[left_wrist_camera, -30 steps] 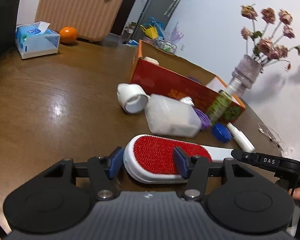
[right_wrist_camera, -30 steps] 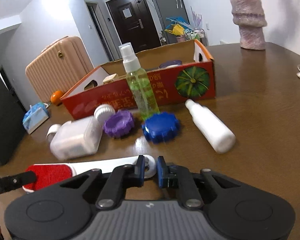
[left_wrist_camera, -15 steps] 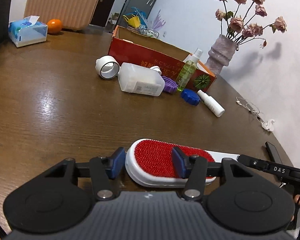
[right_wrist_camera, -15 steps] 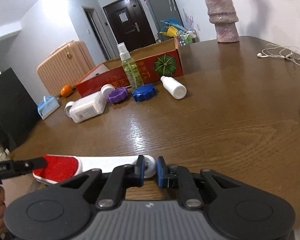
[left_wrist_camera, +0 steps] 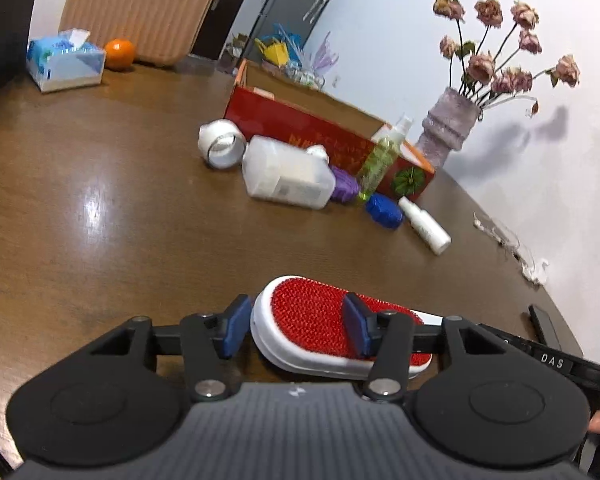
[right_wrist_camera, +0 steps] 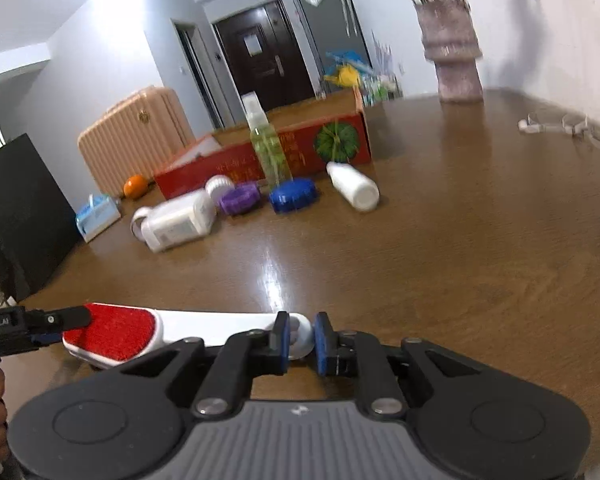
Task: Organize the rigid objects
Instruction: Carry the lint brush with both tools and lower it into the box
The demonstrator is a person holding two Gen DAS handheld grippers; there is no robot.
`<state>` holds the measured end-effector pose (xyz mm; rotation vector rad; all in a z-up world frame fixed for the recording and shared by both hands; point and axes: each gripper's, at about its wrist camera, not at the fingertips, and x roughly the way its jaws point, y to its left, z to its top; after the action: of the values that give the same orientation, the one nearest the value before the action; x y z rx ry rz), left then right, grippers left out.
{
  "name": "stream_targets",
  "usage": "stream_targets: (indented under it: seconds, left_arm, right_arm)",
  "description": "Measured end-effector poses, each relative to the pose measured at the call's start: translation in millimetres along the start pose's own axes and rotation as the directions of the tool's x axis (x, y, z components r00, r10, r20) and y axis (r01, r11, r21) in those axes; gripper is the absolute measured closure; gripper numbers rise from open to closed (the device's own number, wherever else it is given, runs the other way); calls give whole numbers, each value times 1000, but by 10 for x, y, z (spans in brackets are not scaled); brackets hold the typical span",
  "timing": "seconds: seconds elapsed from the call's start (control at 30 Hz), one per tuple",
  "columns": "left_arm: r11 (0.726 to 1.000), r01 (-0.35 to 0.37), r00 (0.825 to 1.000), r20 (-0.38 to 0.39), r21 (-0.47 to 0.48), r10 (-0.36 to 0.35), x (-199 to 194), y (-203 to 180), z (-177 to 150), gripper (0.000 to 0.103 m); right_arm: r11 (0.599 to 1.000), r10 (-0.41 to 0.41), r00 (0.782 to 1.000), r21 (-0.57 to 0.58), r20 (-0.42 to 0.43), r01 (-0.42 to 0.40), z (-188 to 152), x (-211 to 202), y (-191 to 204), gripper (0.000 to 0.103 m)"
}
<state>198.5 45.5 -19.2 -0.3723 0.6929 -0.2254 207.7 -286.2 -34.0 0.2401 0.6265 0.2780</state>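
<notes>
A white lint brush with a red pad (left_wrist_camera: 320,328) is held by both grippers above the brown table (left_wrist_camera: 100,200). My left gripper (left_wrist_camera: 296,326) is shut on its red head. My right gripper (right_wrist_camera: 302,338) is shut on the end of its white handle (right_wrist_camera: 220,322); the red head shows at the left (right_wrist_camera: 112,330). Further off stands a red cardboard box (left_wrist_camera: 300,128), also in the right wrist view (right_wrist_camera: 300,148).
In front of the box lie a white jar (left_wrist_camera: 288,176), a white tape roll (left_wrist_camera: 220,144), purple (right_wrist_camera: 240,198) and blue (right_wrist_camera: 294,196) lids, a green spray bottle (right_wrist_camera: 266,144) and a white bottle (right_wrist_camera: 352,186). A vase (left_wrist_camera: 448,128), tissue box (left_wrist_camera: 64,62), orange (left_wrist_camera: 118,53) and cables (right_wrist_camera: 560,126) sit around.
Both grippers, still holding the brush, first pulled back from the box, then moved towards it again. The right jaws now stand slightly wider around the handle end.
</notes>
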Motion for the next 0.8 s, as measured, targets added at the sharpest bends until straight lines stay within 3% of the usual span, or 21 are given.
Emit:
stream_targets:
  seconds: [0.17,0.33,0.43,0.6,0.8]
  left_arm:
    - [1000,16,996,83,25,-18,-9,-80,304,52]
    - [995,56,972,223,85,-73,41,-253,1078,52]
    - [992,68,958,270,111,-96,183,-353,1626,52]
    - [993,52,961,265,105,-79,725,-381,2430,53]
    - [996,3,982,185,88,-20,1612,-123,2757,53]
  right_arm:
    - [998,46,991,37,127,-52,443,-7,-5,90]
    - [997,78,962,1,263,-81,1328,153,53,90]
    - [996,86,954,-8,286,-88,1862,383,55,90]
    - [996,84,973,12,214,-89,2581,1101,-83,90]
    - [995,85,996,52,33,-87,2736,2066,-320,89]
